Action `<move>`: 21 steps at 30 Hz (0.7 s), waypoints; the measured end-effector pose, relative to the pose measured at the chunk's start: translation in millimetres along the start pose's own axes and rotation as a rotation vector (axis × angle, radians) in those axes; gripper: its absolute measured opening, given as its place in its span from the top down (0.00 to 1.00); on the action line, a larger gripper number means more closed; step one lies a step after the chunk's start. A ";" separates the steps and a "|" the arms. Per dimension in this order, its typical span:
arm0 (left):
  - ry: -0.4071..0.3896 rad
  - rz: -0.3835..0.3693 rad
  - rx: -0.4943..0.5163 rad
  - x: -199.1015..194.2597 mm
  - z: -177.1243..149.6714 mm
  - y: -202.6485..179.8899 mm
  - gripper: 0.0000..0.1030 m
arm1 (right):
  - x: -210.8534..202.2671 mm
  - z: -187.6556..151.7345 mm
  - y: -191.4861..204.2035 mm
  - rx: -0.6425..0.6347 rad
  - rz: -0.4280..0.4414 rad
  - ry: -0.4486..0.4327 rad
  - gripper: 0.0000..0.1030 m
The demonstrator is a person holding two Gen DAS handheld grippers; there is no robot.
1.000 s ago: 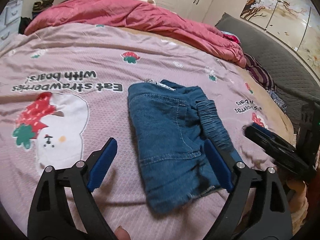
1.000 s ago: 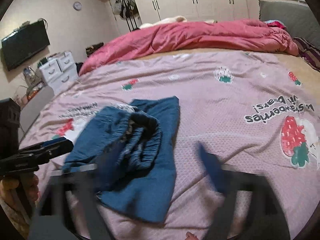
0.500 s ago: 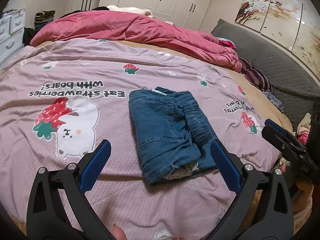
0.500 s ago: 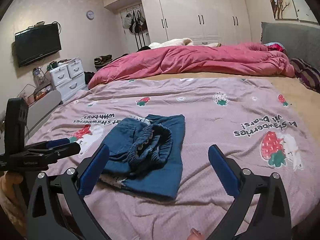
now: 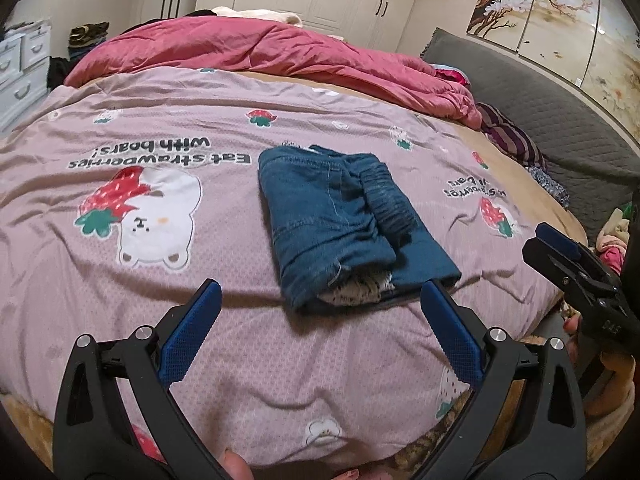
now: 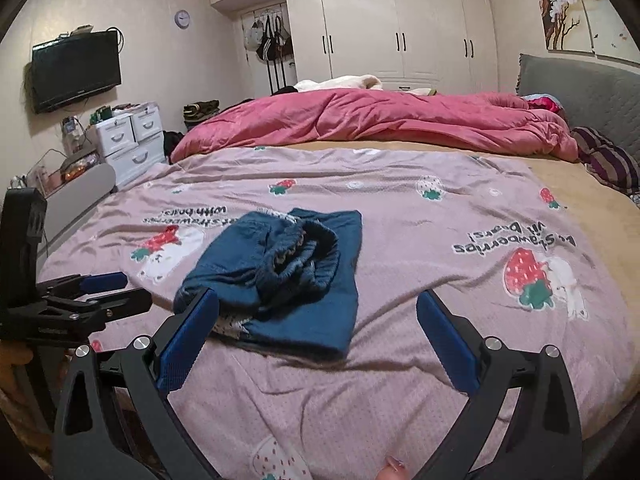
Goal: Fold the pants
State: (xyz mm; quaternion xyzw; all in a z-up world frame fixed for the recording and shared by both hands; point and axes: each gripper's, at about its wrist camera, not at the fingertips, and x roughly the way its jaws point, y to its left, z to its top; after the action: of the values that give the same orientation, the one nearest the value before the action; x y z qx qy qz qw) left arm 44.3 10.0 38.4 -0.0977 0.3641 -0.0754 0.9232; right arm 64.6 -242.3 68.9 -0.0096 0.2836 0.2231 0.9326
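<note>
Jaws apart, folded pants (image 5: 344, 224) lengthwise away

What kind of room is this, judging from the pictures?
Most likely a home bedroom: a bed with a pink duvet, white wardrobes along the far wall, and a wall-mounted television.

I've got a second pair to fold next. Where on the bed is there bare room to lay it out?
The widest bare patch of pink bedspread lies right of the folded jeans, up to the strawberry print. Another strip runs between the jeans and the pink duvet. The left edge is crowded: the left hand-held gripper is there.
</note>
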 end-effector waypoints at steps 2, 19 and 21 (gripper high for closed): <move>0.003 0.002 -0.006 -0.9 -5.3 0.5 0.09 | 0.6 -6.7 0.0 -0.003 -0.008 0.012 0.04; 0.068 0.024 -0.040 17.8 -48.5 5.1 0.09 | 21.7 -51.1 -1.2 0.001 -0.060 0.116 0.04; 0.068 0.026 -0.046 18.7 -48.5 6.5 0.09 | 24.0 -52.7 -0.5 0.002 -0.055 0.124 0.04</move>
State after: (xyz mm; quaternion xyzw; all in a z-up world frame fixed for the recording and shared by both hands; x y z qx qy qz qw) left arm 25.0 6.3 -10.2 -0.1116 0.3982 -0.0580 0.9086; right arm 54.9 -240.5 11.8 -0.0302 0.3405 0.1962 0.9190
